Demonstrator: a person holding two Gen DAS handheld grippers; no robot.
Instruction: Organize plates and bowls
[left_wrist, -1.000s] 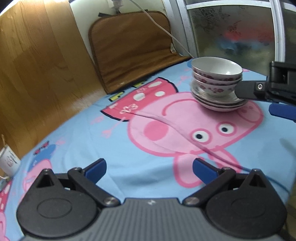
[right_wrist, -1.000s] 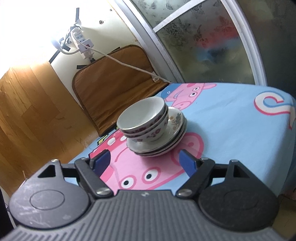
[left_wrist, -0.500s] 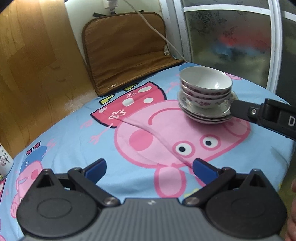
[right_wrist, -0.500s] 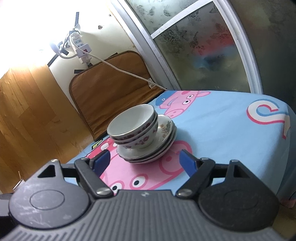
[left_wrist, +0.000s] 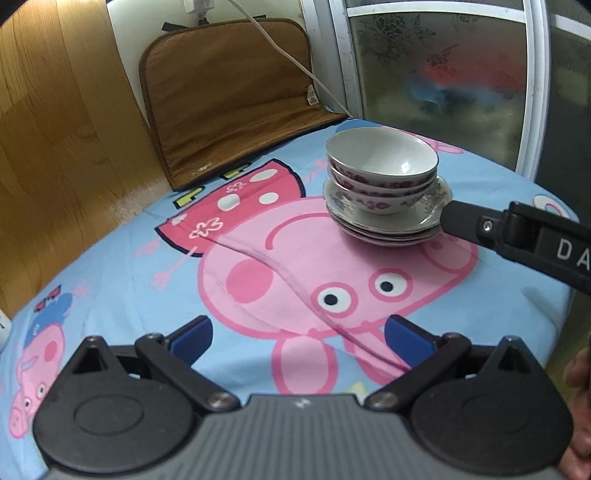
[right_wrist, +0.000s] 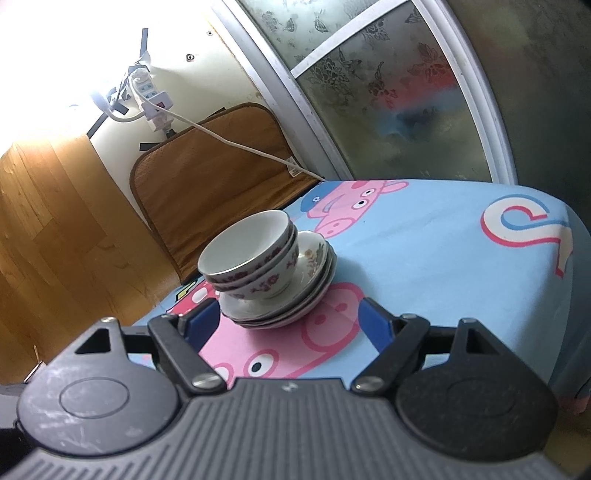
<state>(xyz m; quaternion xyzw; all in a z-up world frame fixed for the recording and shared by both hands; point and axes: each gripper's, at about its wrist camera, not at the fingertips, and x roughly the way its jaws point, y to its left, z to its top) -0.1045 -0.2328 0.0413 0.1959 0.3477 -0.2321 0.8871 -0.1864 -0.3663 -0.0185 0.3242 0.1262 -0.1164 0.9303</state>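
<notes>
Backing off since a second ago, both hand-held grippers sit farther from the stacked bowls (left_wrist: 380, 168) and plates (left_wrist: 388, 221). Left hand-held gripper (left_wrist: 298, 338) hovers low with jaws apart, holding nothing; right hand-held gripper (right_wrist: 286, 319) also gapes empty, its black finger (left_wrist: 465, 218) beside the plates' rim. The stack rests on the cartoon-print cloth (left_wrist: 147, 266) near the worktop's far right edge, a brown mat (left_wrist: 229, 92) behind it.

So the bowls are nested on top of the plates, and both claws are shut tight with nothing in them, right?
Not quite: both are open, not shut. Each wrist view shows the left claw and right claw spread apart, empty. The bowls do sit nested on the plates.
</notes>
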